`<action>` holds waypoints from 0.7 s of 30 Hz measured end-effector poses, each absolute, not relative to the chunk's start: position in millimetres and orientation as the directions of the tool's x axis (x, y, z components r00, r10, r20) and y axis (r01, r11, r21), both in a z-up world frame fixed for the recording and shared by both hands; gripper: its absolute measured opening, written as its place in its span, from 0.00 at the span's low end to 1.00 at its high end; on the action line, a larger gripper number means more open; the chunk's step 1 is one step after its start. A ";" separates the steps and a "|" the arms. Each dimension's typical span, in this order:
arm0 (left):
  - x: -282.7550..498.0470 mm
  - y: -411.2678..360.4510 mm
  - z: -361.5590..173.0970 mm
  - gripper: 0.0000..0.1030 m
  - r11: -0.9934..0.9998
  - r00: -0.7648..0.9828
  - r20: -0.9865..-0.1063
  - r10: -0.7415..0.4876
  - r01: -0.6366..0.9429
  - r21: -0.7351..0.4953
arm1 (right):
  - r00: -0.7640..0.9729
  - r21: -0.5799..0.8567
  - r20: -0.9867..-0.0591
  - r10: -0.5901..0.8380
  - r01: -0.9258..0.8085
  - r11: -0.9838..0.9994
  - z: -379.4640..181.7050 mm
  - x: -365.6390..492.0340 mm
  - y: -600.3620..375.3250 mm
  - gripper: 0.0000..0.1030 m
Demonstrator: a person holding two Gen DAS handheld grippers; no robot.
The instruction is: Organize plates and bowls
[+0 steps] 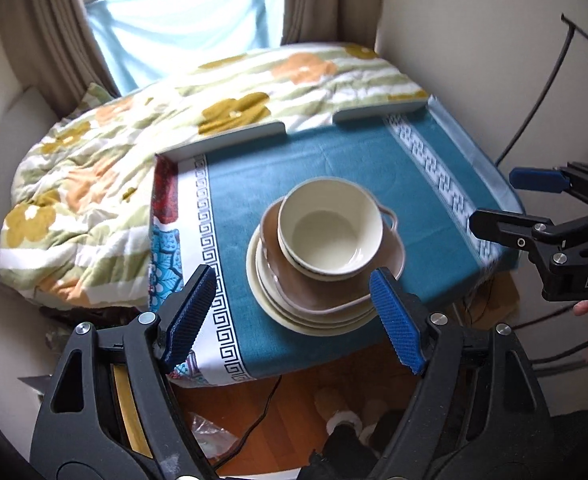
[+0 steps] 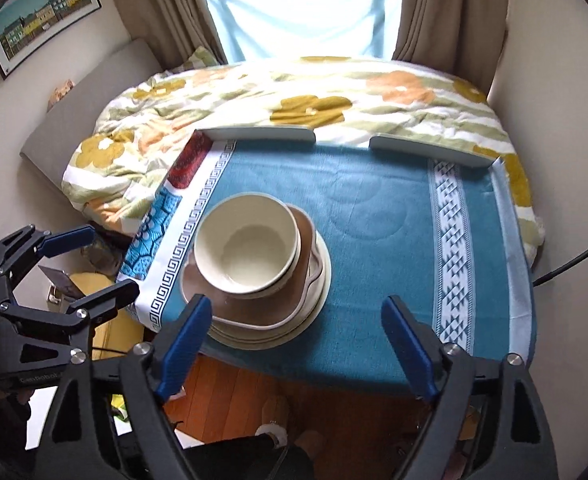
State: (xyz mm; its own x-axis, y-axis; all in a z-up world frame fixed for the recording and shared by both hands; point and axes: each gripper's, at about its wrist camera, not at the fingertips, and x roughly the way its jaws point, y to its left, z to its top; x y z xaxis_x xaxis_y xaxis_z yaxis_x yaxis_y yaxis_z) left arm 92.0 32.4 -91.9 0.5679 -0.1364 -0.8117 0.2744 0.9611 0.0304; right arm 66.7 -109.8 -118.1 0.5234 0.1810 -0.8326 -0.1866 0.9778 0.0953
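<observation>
A cream bowl (image 1: 330, 232) (image 2: 245, 248) sits upright on top of a brown plate (image 1: 318, 292) (image 2: 245, 308), which lies on a stack of cream plates (image 1: 262, 280) (image 2: 321, 288). The stack rests on a table under a blue cloth (image 1: 334, 160) (image 2: 374, 220), near its front edge. My left gripper (image 1: 291, 276) (image 2: 111, 260) hovers above the stack, open and holding nothing. My right gripper (image 2: 297, 304) (image 1: 494, 200) also hangs above the table's front, open and holding nothing. Neither gripper touches the dishes.
A floral quilt (image 1: 93, 184) (image 2: 294, 92) lies on a bed behind the table. Two grey raised rails (image 1: 229, 140) (image 2: 261, 134) line the table's far edge. A wall and black cables (image 1: 542, 92) stand at the right. Slippers (image 1: 334, 404) sit on the wooden floor below.
</observation>
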 end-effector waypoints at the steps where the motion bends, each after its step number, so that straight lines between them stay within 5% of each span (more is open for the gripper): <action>1: 83.1 33.3 -78.5 0.79 0.969 0.602 -0.787 -0.134 0.247 0.025 | 0.561 0.085 -0.810 0.171 -0.177 0.981 -104.3 57.6 -113.4 0.82; 4: 51.6 33.1 -39.6 1.00 0.987 0.709 -0.700 -0.085 0.157 0.039 | 0.653 0.054 -0.745 0.139 -0.148 0.987 -67.8 29.5 -124.8 0.94; 12: -24.6 21.4 17.7 1.00 0.998 0.850 -0.527 -0.026 0.054 0.038 | 0.842 -0.031 -0.539 0.032 -0.058 0.998 -6.3 -52.3 -143.4 0.99; 21: -72.6 11.3 36.4 1.00 0.999 0.910 -0.413 -0.037 0.046 0.013 | 0.882 -0.034 -0.471 -0.002 -0.016 0.999 2.3 -96.1 -147.5 0.99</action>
State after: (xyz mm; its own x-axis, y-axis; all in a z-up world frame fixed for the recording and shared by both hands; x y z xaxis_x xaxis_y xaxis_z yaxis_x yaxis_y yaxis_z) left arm -72.6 11.3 36.4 0.9100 -0.0366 -0.4131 0.0459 0.9989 0.0126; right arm -96.1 -147.5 2.3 0.8823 -0.0021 -0.4707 -0.0157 0.9993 -0.0340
